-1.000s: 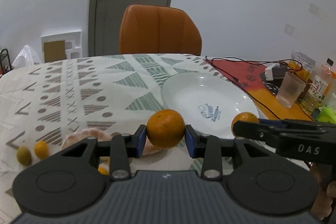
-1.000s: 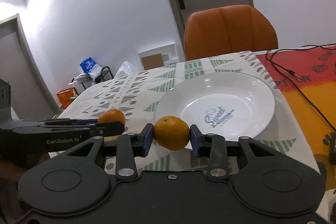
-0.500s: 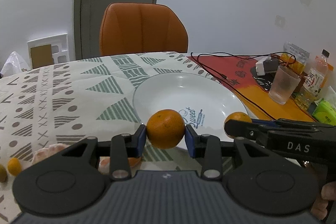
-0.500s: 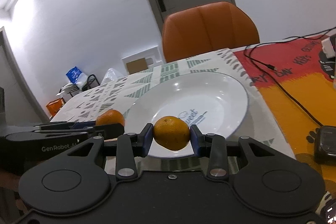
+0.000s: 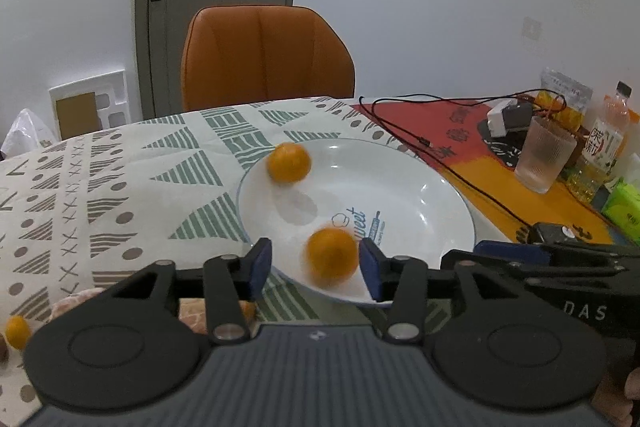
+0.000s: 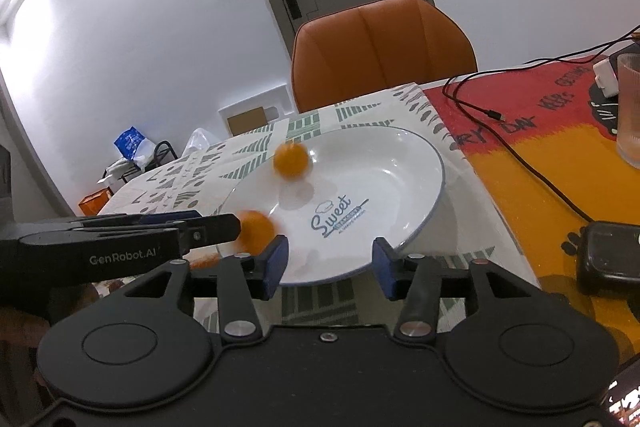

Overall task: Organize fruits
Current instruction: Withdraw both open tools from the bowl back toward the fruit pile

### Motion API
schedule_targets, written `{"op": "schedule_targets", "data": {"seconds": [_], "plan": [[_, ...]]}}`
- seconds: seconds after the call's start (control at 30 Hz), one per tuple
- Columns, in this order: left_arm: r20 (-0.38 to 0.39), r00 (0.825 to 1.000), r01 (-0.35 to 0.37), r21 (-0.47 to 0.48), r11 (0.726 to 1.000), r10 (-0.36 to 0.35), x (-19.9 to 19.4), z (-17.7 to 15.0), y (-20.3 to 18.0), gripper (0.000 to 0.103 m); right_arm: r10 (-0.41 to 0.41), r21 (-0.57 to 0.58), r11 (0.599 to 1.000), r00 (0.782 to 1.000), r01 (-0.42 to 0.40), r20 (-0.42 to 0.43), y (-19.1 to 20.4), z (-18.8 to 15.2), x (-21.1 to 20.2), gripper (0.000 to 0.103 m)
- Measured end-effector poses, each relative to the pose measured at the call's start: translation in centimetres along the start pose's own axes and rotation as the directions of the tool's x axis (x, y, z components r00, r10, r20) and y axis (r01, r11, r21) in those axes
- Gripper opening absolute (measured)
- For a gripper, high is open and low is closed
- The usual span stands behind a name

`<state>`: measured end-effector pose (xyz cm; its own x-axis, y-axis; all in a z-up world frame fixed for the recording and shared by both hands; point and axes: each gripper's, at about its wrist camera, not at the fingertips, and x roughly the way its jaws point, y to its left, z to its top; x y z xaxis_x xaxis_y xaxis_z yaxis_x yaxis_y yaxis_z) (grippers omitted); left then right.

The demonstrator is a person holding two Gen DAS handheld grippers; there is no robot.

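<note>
The surface (image 5: pixel 120 187), under a patterned cloth, fills the middle of both frames. A white plate (image 5: pixel 420 187) sits centre-right. The left hand-held gripper (image 5: pixel 316 265) and right hand-held gripper (image 6: pixel 329 265) both stand apart at bottom centre. Two blurred oranges, one (image 5: pixel 289 163) at the plate's upper-left rim, another (image 5: pixel 331 257) between the left fingers.

Orange chair (image 5: pixel 267 57) behind table, grey door (image 5: pixel 218 3) beyond, patterned cloth (image 5: pixel 120 183) on left, red-orange mat (image 5: pixel 472 147) on right, black cable (image 5: pixel 420 143) across mat, ribbed glass (image 5: pixel 544 159) near bottle (image 5: pixel 606 135), white charger (image 5: pixel 502 117), green pack (image 5: pixel 624 207).
</note>
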<state>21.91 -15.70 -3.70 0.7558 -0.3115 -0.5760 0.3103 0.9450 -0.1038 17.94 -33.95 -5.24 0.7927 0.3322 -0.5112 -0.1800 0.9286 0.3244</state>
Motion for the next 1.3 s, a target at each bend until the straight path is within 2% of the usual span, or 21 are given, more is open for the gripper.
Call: {"op": "schedule_targets", "data": {"seconds": [0.4,0.63,0.7,0.83,0.97,1.1,1.2,1.3], "plan": [[-0.023,0.997,-0.073,-0.053,0.996,0.072,-2.0,-1.4,2.9,0.065,0.004,0.002,1.000,1.000,-0.004,-0.009,0.3,-0.7,0.0,0.059],[-0.038,0.991,-0.128,-0.091,0.988,0.125,-3.8,-2.5,5.2,0.067,0.020,-0.006,1.000,1.000,-0.020,-0.005,1.1,-0.8,-0.1,0.065],[-0.038,0.989,-0.147,-0.105,0.984,0.144,-4.5,-2.8,5.9,0.076,0.029,-0.013,0.999,1.000,-0.029,-0.006,1.6,-0.8,0.0,0.068],[-0.027,0.983,-0.184,-0.125,0.975,0.182,-5.8,-3.4,7.3,0.079,0.048,-0.028,0.998,0.999,-0.048,-0.012,2.5,-0.9,0.2,0.071],[-0.027,0.977,-0.213,-0.139,0.967,0.211,-6.9,-3.8,8.4,0.079,0.093,-0.018,0.995,0.995,-0.094,-0.022,3.2,-1.1,0.6,0.079],[-0.032,0.971,-0.238,-0.163,0.958,0.236,-7.8,-4.5,9.5,0.082,0.129,-0.026,0.991,0.991,-0.129,-0.023,4.0,-1.2,0.9,0.095],[-0.027,0.970,-0.244,-0.184,0.952,0.243,-8.5,-5.0,10.2,0.089,0.151,-0.032,0.988,0.988,-0.152,-0.033,4.5,-1.3,1.2,0.101],[-0.030,0.965,-0.262,-0.193,0.946,0.261,-8.7,-5.5,10.5,0.090,0.180,-0.035,0.983,0.983,-0.181,-0.034,5.2,-1.4,1.3,0.103]]}}
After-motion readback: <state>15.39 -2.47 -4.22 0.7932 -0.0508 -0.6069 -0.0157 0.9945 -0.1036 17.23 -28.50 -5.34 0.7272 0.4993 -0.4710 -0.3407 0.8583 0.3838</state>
